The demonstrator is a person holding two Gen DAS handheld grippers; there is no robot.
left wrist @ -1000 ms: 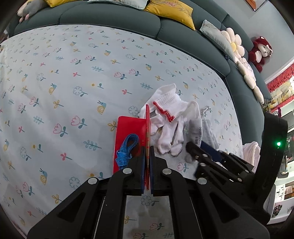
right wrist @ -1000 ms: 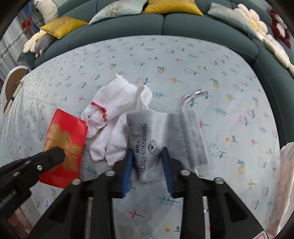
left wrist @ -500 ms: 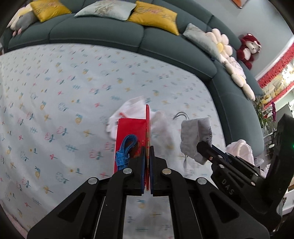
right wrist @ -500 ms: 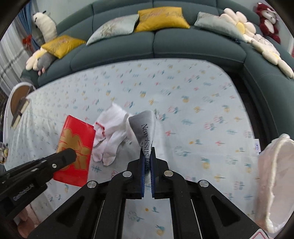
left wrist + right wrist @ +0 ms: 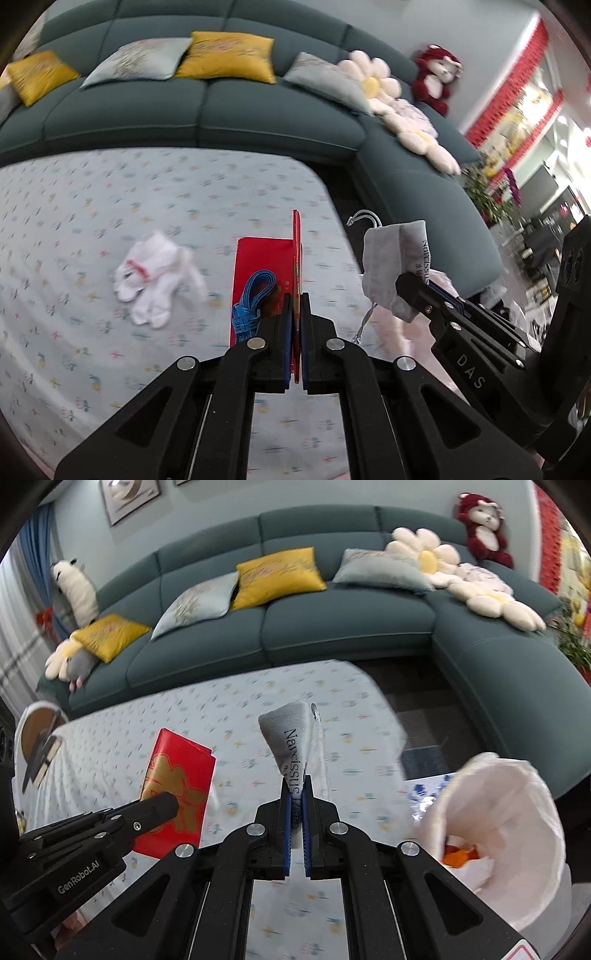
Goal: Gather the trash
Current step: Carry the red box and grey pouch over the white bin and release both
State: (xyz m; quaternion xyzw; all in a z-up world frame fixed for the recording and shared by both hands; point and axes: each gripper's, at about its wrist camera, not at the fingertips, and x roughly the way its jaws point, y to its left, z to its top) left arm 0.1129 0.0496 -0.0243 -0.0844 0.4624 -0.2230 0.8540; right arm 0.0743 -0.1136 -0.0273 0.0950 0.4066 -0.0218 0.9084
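Jaws of both grippers are clenched on loads now lifted clear of the counter (image 5: 110, 206): a second ago the right gripper (image 5: 295, 797) straddled the grey pouch (image 5: 291, 734) lying flat, and now it pinches the pouch upright in the air, while the left gripper (image 5: 294, 306) carries the red envelope (image 5: 258, 266) with a blue tape measure (image 5: 251, 299) on it. Right of the right jaws gapes the white trash bag (image 5: 517, 797), so the drop looks next. Left of the left jaws, white socks (image 5: 155, 273) remain on the counter; nothing blocks the way.
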